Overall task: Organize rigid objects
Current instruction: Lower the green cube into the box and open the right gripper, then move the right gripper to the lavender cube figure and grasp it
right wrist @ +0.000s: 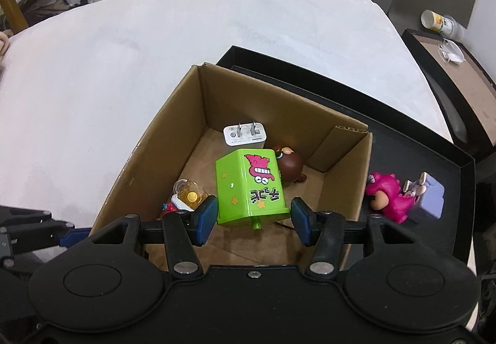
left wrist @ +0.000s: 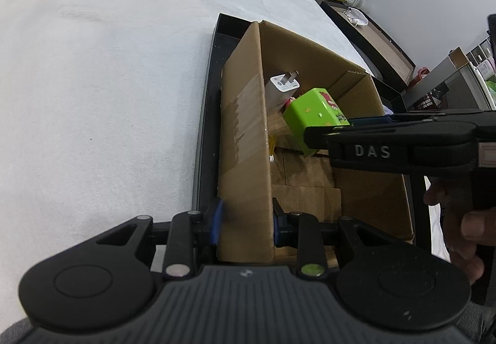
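Your left gripper (left wrist: 246,227) clamps the cardboard box (right wrist: 173,124) wall; your right gripper (right wrist: 252,221) stands apart around the boxed green block (right wrist: 248,186). Pink figure (right wrist: 387,196) at three o'clock remains outside.

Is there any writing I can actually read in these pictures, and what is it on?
"DAS": raised letters on the right claw, seen from the left camera.
Green box: cartoon lettering, upside down, not legible to me.
White charger: small print, too blurred to read.
Cup on the side table: label too small.
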